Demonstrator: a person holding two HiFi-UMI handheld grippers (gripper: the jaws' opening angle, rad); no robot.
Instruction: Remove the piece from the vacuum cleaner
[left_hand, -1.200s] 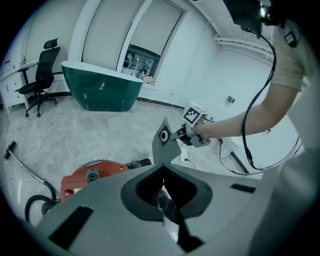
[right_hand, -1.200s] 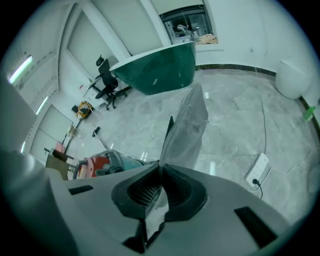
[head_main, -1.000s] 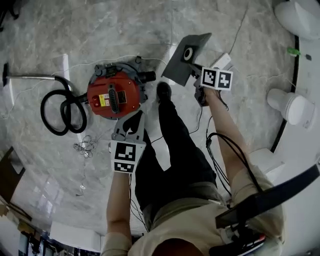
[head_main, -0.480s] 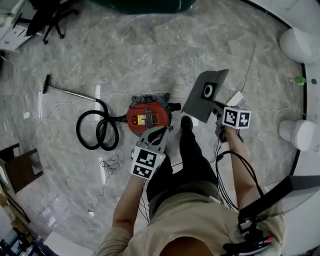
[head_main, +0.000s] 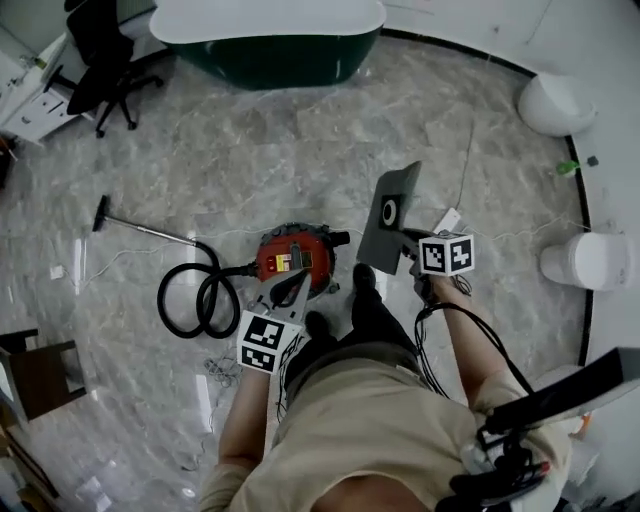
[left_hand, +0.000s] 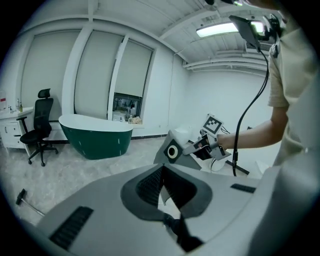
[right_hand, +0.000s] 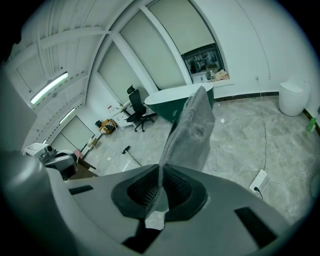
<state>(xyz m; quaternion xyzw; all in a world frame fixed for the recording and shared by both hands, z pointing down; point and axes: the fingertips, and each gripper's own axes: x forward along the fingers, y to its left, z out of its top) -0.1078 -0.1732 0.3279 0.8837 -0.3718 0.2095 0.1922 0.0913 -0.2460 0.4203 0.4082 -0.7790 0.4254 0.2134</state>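
Piece (head_main: 390, 213): flat dk-grey panel, roughly four-sided, w/ a round hole ringed in pale material near its middle. It was off the vacuum cleaner (head_main: 293, 262), held in the air just right of it in head view, above the marble floor (head_main: 300, 150).

Right gripper (head_main: 408, 240): jaws were closed down on the piece's lower edge, pads almost meeting on the thin sheet.

Long axis ran out from the jaws, up & away toward the green bathtub (head_main: 270, 60). In right gripper view the panel showed nearly edge-on. The holed face was turned toward the left gripper (head_main: 296, 275).

Left gripper: jaws were together w/ nothing btwn them, tips over the red vacuum body in head view.
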